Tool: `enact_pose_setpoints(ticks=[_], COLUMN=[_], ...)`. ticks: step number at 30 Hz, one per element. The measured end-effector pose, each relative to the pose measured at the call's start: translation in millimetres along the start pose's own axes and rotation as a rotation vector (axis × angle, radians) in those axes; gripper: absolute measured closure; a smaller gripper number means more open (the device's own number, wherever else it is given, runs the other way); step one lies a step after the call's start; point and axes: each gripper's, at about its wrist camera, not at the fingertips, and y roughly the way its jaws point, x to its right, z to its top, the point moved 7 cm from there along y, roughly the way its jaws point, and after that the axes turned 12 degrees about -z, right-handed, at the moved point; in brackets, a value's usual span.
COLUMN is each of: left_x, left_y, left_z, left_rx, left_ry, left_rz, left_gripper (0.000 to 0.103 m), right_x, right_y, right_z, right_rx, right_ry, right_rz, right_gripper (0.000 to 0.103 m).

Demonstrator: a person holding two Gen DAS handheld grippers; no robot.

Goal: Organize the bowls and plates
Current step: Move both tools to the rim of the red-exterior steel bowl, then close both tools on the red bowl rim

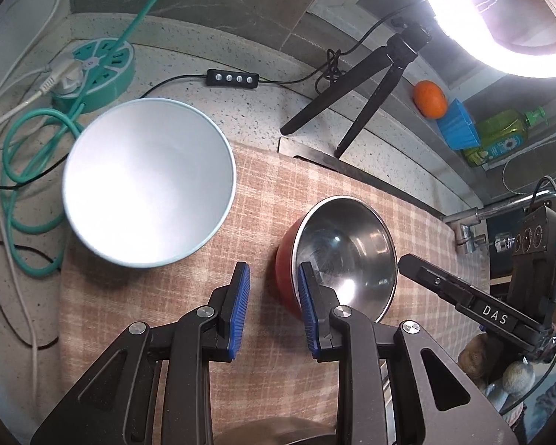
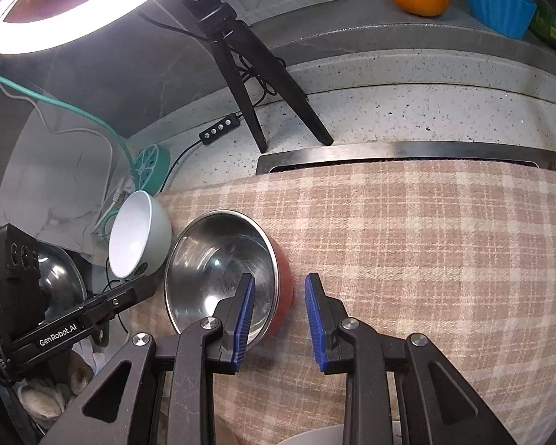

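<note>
A plaid cloth point(image 2: 407, 241) covers the speckled counter point(image 1: 248, 104) under a ring light point(image 1: 500, 18). The red steel bowl point(image 1: 348, 252) and white bowl point(image 1: 148, 181) sit on it. Left claw point(image 1: 272, 278) and right claw point(image 2: 280, 293) hover part-open, empty, flanking the steel bowl's rim.

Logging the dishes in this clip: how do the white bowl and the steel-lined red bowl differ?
The white bowl is wider, matte and pale blue-green outside; the red bowl is smaller, mirror-shiny inside and red outside. The white bowl straddles the plaid cloth edge; the red bowl sits fully on it. Both are empty, upright and ungripped.
</note>
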Motion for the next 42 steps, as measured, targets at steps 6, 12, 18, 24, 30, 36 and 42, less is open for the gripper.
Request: enact_pose_setpoints(ticks=[6,12,18,24,30,36,42], left_x=[-1,2,3,6,9,11,16], left_y=[9,13,15,22,24,21,7], left_z=[3,3,3,2,0,-2,-3], left_rx=[-0.016,-0.020,-0.012,-0.025,-0.023,-0.016,0.003], left_ry=[0.001,0.013,0.023,0.028,0.039,0.053,0.060], left_rz=[0.004,0.008,0.021,0.013,0.029,0.036,0.025], left_gripper=[0.078,0.081,0.088,0.096,0.098,0.098,0.098], right_x=[1,-1,-5,-9,-13,-14,-18], right_y=[4,7,10,11,9,3,-16], right_z=[1,1,2,1,0,-1,-4], right_rx=[-0.008,-0.012,-0.011,-0.015,-0.009,0.000,0.020], right_ry=[-0.008,-0.020,-0.039,-0.053,-0.056,-0.064,-0.069], right_rz=[-0.011,-0.017,-0.027,-0.024,-0.026,-0.026,-0.006], right_gripper=[0.078,0.078,0.086,0.096,0.099,0.099,0.099])
